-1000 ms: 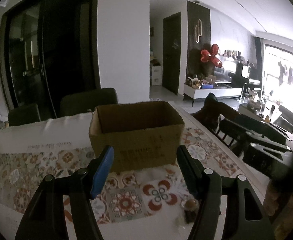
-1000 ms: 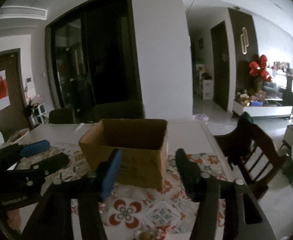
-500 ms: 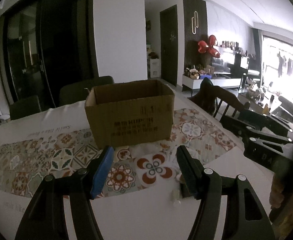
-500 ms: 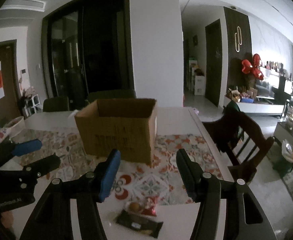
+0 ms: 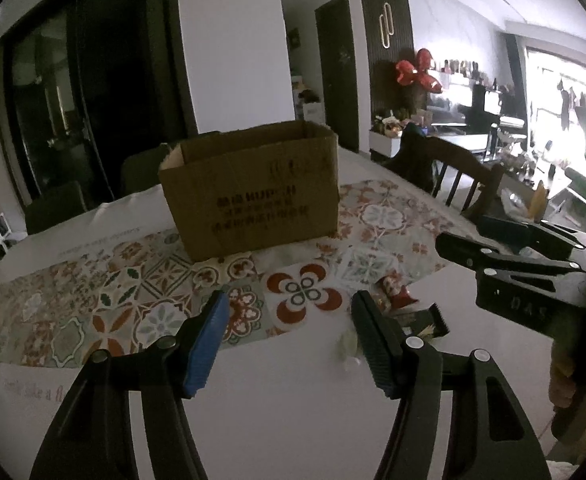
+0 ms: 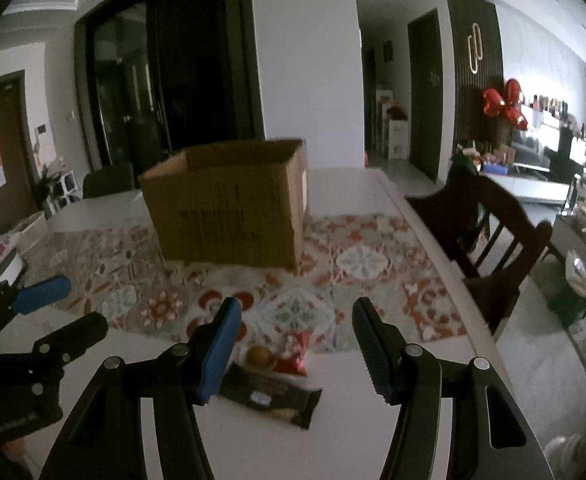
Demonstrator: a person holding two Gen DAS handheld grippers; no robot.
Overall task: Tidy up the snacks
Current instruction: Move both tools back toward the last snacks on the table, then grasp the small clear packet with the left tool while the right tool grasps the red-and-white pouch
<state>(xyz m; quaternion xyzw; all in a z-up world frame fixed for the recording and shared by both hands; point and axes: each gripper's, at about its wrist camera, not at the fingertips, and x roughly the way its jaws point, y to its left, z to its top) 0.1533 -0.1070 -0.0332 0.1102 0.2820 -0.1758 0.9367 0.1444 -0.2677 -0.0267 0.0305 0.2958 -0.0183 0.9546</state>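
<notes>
An open brown cardboard box (image 5: 253, 192) stands on a patterned mat (image 5: 141, 288); it also shows in the right wrist view (image 6: 229, 208). A dark snack bar wrapper (image 6: 273, 394) lies on the white table just below my open right gripper (image 6: 295, 344), with a red snack pack (image 6: 293, 356) and a small round golden snack (image 6: 259, 355) behind it. In the left wrist view the dark wrapper (image 5: 425, 322) and red pack (image 5: 397, 292) lie right of my open, empty left gripper (image 5: 289, 340). A small pale wrapped sweet (image 5: 347, 350) lies near its right finger.
The white table (image 5: 285, 408) runs to an edge on the right, where a dark wooden chair (image 6: 489, 240) stands. Dark chairs (image 5: 141, 168) stand behind the box. The right gripper's body (image 5: 525, 264) shows at the right of the left wrist view.
Both grippers have drawn back from the box and tilted down. The snacks on the near table have come into view below the right gripper. Both stay open.
</notes>
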